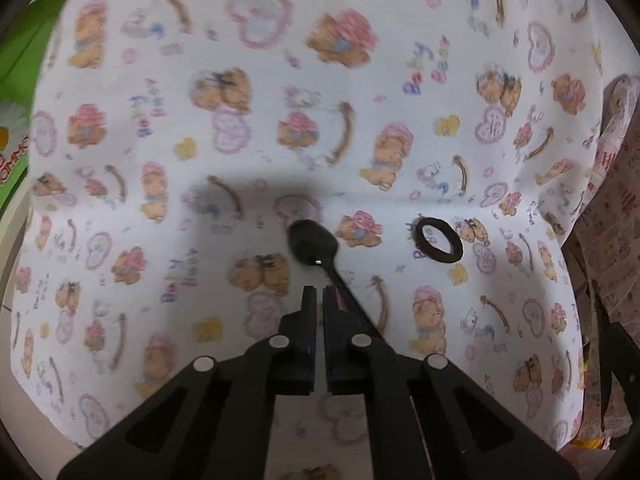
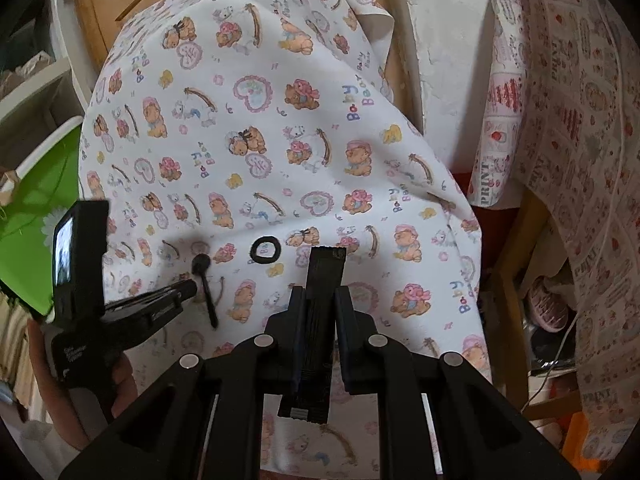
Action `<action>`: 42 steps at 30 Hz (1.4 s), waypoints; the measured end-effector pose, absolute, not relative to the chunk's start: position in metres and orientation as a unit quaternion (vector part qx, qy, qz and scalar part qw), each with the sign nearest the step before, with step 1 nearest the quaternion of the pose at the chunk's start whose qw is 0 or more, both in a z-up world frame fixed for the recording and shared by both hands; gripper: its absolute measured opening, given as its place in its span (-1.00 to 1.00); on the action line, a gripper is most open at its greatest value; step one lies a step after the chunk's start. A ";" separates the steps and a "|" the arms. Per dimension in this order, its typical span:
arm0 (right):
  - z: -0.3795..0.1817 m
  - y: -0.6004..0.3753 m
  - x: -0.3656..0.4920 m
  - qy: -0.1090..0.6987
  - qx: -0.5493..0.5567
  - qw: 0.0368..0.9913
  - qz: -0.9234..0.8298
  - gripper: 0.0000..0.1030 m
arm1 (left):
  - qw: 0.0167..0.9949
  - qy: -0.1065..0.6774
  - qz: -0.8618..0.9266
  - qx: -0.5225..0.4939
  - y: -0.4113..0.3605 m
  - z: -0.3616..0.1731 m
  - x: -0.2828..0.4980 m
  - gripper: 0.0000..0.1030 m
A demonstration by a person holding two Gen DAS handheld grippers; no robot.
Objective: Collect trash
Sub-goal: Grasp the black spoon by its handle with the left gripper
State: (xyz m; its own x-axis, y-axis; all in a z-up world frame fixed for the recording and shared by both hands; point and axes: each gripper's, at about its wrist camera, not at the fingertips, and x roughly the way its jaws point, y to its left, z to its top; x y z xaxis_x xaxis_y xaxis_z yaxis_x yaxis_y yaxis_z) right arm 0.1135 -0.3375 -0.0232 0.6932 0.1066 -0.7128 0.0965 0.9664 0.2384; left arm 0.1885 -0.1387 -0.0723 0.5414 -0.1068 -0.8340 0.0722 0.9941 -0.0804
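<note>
A black plastic spoon lies on the teddy-bear print cloth, its handle running back under the right finger of my left gripper, whose jaws stand nearly closed with nothing between them. A black ring lies to the spoon's right. In the right wrist view my right gripper is shut on a flat black wrapper strip held upright above the cloth. The spoon, the ring and the left gripper show ahead to its left.
A green board with a daisy stands at the left. A second printed cloth hangs over furniture at the right, with a wooden frame, a cable and clutter below. A wooden chair back rises behind the table.
</note>
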 end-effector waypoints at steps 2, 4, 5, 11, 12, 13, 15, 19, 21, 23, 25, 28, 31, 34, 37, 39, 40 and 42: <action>-0.022 -0.338 0.112 0.390 0.138 0.910 0.004 -0.70 | 0.881 0.469 -0.057 -0.026 -0.129 -0.064 0.182 -0.97; -0.019 -0.336 0.110 0.387 0.138 0.912 0.003 -0.70 | 0.884 0.463 -0.059 -0.030 -0.118 -0.056 0.175 -0.97; -0.018 -0.334 0.109 0.386 0.138 0.912 0.005 -0.70 | 0.885 0.461 -0.061 -0.033 -0.112 -0.052 0.171 -0.97; -0.019 -0.321 0.107 0.382 0.110 0.917 0.005 -0.70 | 0.867 0.481 -0.088 -0.090 -0.090 -0.056 0.173 0.08; -0.021 -0.320 0.108 0.385 0.108 0.917 0.005 -0.70 | 0.867 0.481 -0.087 -0.095 -0.092 -0.058 0.175 0.08; -0.022 -0.319 0.108 0.386 0.106 0.916 0.005 -0.69 | 0.866 0.484 -0.087 -0.090 -0.099 -0.060 0.185 0.11; -0.025 -0.316 0.108 0.389 0.104 0.915 0.003 -0.69 | 0.867 0.487 -0.082 -0.069 -0.119 -0.064 0.197 0.25; -0.024 -0.312 0.109 0.389 0.103 0.915 0.000 -0.69 | 0.869 0.486 -0.081 -0.045 -0.146 -0.071 0.207 0.42; -0.021 -0.312 0.110 0.389 0.113 0.914 -0.001 -0.69 | 0.871 0.486 -0.065 -0.023 -0.157 -0.077 0.210 0.70; -0.019 -0.314 0.112 0.394 0.129 0.910 0.000 -0.69 | 0.871 0.488 -0.054 -0.012 -0.165 -0.086 0.213 0.71; -0.017 -0.314 0.111 0.390 0.128 0.912 -0.008 -0.69 | 0.866 0.498 -0.044 -0.006 -0.170 -0.096 0.217 0.72; -0.010 -0.317 0.110 0.382 0.132 0.914 -0.012 -0.69 | 0.871 0.489 -0.033 0.015 -0.182 -0.101 0.218 0.72; -0.006 -0.319 0.109 0.377 0.133 0.917 -0.012 -0.69 | 0.873 0.486 -0.036 0.026 -0.192 -0.104 0.218 0.44; -0.007 -0.319 0.109 0.378 0.133 0.916 -0.014 -0.69 | 0.871 0.489 -0.041 0.027 -0.193 -0.099 0.214 -0.31; -0.009 -0.318 0.109 0.379 0.140 0.915 -0.012 -0.69 | 0.872 0.488 -0.031 0.017 -0.178 -0.094 0.209 -0.69; -0.009 -0.316 0.108 0.379 0.138 0.915 -0.012 -0.69 | 0.870 0.491 -0.031 0.020 -0.172 -0.094 0.208 -0.89; -0.009 -0.315 0.108 0.378 0.136 0.916 -0.011 -0.69 | 0.869 0.494 -0.031 0.019 -0.167 -0.094 0.206 -0.89; -0.008 -0.313 0.107 0.374 0.133 0.918 -0.012 -0.68 | 0.866 0.499 -0.031 0.016 -0.159 -0.093 0.205 -0.89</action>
State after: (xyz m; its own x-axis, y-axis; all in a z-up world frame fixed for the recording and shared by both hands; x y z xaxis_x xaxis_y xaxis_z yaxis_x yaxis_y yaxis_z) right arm 0.1070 -0.3130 -0.0076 0.7197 0.0781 -0.6899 0.1209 0.9644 0.2353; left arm 0.2054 -0.1590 -0.0931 0.5002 -0.0381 -0.8651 0.0699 0.9975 -0.0035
